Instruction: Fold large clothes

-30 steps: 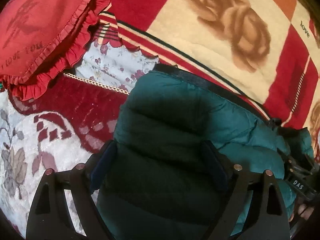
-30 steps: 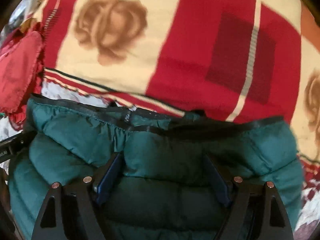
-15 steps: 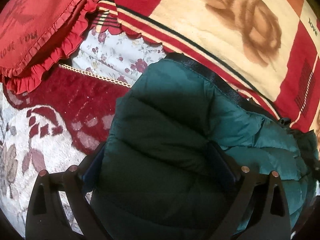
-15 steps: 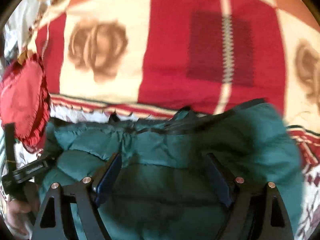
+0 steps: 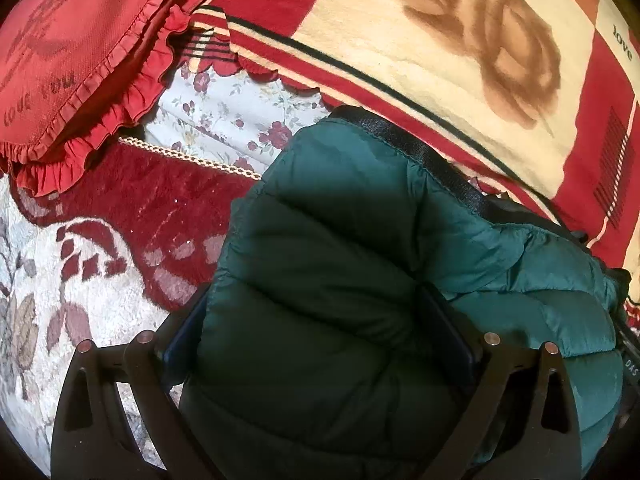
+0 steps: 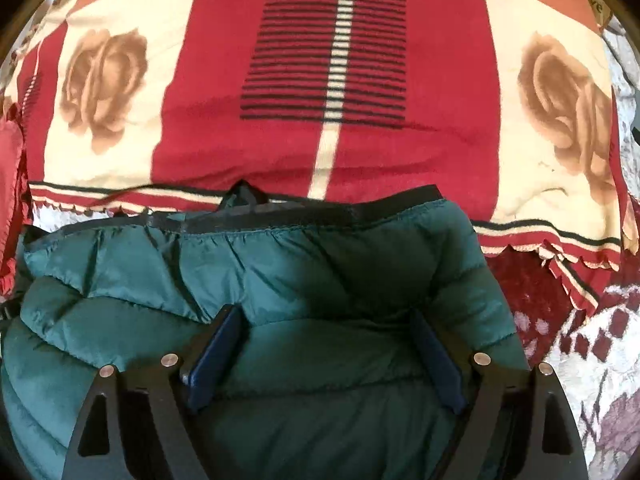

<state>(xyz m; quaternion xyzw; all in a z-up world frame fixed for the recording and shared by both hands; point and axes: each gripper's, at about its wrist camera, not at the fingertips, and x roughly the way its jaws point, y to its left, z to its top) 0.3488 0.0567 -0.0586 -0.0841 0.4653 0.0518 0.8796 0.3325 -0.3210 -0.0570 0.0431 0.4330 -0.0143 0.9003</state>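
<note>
A dark green puffer jacket (image 5: 360, 248) with a black trim band lies folded on the bed and fills the lower part of both views (image 6: 280, 280). My left gripper (image 5: 316, 300) stands wide open with the jacket's left end bulging between its fingers. My right gripper (image 6: 328, 316) is also wide open over the jacket's right part, its blue pads (image 6: 216, 348) resting against the puffed fabric. The other gripper's black body shows at the right edge of the left wrist view (image 5: 630, 364).
A red and cream blanket with rose prints (image 6: 332, 80) lies beyond the jacket (image 5: 460, 40). A red ruffled cushion (image 5: 76, 52) sits at the far left. A floral bedspread in white and dark red (image 5: 92, 280) surrounds the jacket.
The right gripper has swung so the blanket's striped red square now sits centred. The left view shifted slightly; the jacket stays between the open fingers of both.
</note>
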